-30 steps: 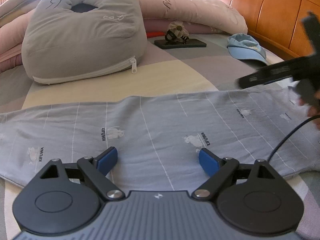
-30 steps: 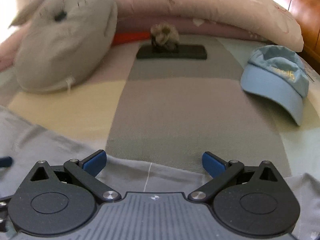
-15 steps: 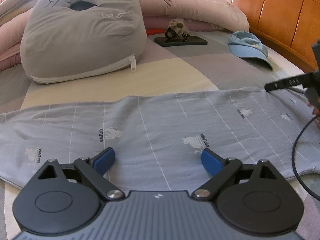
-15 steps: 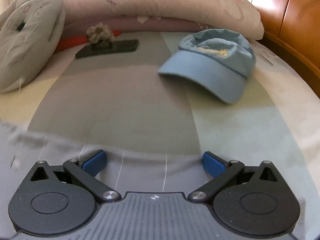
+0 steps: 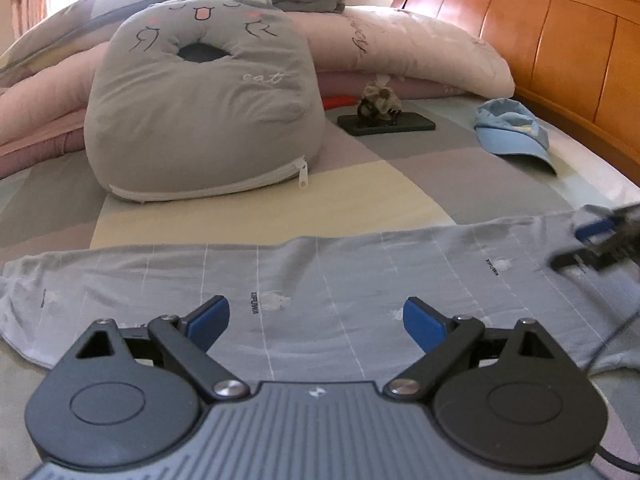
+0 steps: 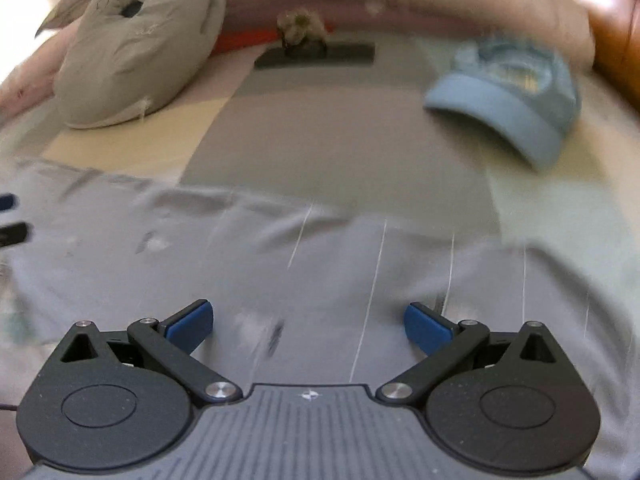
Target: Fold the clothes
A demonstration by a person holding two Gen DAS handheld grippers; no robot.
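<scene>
A grey garment (image 5: 320,280) with thin white stripes and small printed figures lies spread flat across the bed. My left gripper (image 5: 316,322) hovers open over its near middle, nothing between the blue pads. In the left wrist view my right gripper (image 5: 596,242) shows blurred at the far right above the garment's right end. The right wrist view is motion-blurred: the same garment (image 6: 360,264) fills its lower half, and my right gripper (image 6: 308,326) stands open above it, holding nothing. The left gripper's fingertips (image 6: 8,216) peek in at the left edge.
Behind the garment sit a grey cat-face cushion (image 5: 204,120), a dark phone (image 5: 386,124) with a small ornament on it, and a light blue cap (image 5: 512,130). Pink pillows (image 5: 420,52) and a wooden headboard (image 5: 560,40) close off the back and right. A black cable (image 5: 612,332) trails at right.
The right gripper has swung back left and pulled toward me, so more garment lies under it. The left gripper rose and drew back slightly. Both stayed open.
</scene>
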